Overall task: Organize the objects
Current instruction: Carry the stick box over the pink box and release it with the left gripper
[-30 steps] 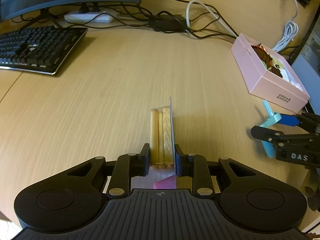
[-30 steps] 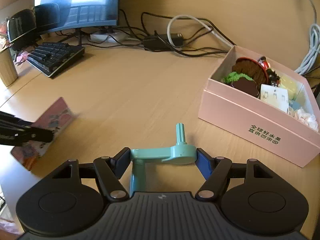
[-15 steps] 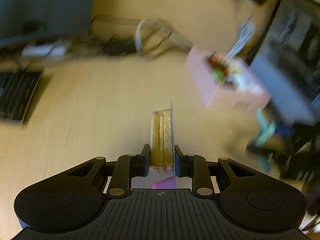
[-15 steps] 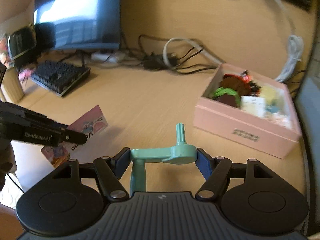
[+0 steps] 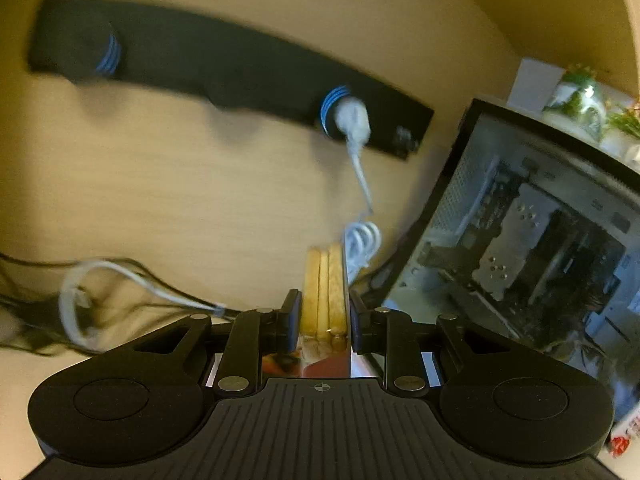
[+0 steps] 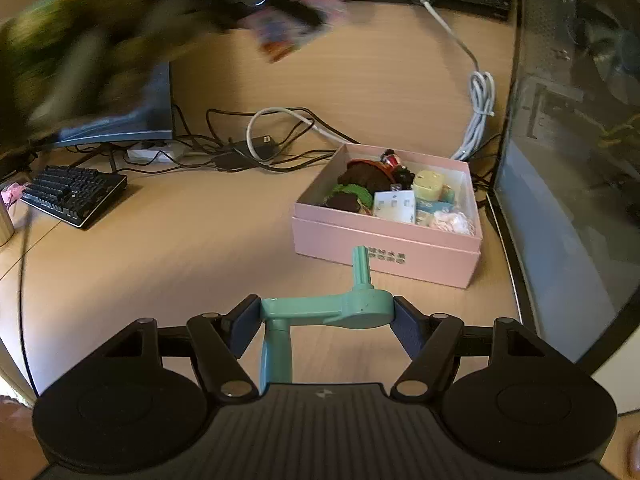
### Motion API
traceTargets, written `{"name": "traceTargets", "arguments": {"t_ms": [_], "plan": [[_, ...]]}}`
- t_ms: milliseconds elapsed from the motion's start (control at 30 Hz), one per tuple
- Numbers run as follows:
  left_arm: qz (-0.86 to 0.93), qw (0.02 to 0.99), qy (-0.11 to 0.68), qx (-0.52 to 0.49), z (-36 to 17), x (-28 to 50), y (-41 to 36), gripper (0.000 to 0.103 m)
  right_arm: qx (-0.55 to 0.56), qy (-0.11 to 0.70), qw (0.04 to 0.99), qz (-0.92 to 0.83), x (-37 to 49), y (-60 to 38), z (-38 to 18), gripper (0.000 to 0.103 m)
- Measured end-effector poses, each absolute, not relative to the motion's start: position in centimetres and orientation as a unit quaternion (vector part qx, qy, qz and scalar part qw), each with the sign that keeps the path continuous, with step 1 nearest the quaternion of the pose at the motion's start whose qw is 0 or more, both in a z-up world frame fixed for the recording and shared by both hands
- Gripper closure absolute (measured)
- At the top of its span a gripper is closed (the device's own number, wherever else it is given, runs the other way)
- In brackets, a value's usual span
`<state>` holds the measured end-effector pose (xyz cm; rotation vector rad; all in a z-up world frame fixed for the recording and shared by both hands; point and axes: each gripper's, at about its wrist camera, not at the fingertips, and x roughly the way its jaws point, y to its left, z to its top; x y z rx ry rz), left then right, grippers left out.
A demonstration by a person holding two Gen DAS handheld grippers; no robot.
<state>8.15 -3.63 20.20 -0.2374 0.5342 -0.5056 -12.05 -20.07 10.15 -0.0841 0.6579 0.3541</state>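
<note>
Teal crank handle [image 6: 344, 312]: clamped across the right gripper [image 6: 326, 314], long bar crosswise between the pads, peg pointing away toward the pink box [image 6: 384, 246].
Biscuit-stick packet [image 5: 324, 292]: pinched edgewise in the left gripper [image 5: 324, 312], sticks pointing straight ahead; raised above the pink box, blurred.
Pink box: just beyond the crank handle, open, packed with small toys and packets.
Wooden desk [image 6: 180, 240]: keyboard [image 6: 72, 194] left of the pink box, cables behind, computer case [image 6: 568, 160] right.
</note>
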Motion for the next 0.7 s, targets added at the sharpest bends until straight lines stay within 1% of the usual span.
{"name": "traceTargets", "arguments": {"t_ms": [67,167,300,433,533,700], "plan": [[-0.240,0.923,0.278,-0.110,18.5,9.9,-5.3,0.076,-0.037,0.323,0.930,0.171,-12.0,-20.4,9.9,0.032],[-0.241,0.925,0.273,-0.106,16.9,10.6,-6.6,0.078,-0.031,0.321,0.931,0.169,-11.7,-21.0,9.7,0.032],[-0.227,0.927,0.282,-0.097,15.8,10.3,-6.3,0.078,-0.025,0.324,0.931,0.165,-11.0,-21.7,9.4,0.033],[-0.223,0.917,0.307,-0.123,14.2,8.6,-2.9,0.078,-0.021,0.319,0.933,0.162,-9.6,-22.2,9.6,0.033],[-0.211,0.910,0.328,-0.138,12.5,5.6,0.6,0.078,-0.028,0.305,0.940,0.148,-7.7,-22.2,10.2,0.033],[-0.195,0.891,0.370,-0.177,8.8,0.5,5.0,0.079,-0.020,0.272,0.956,0.106,-1.9,-22.5,12.3,0.032]]}}
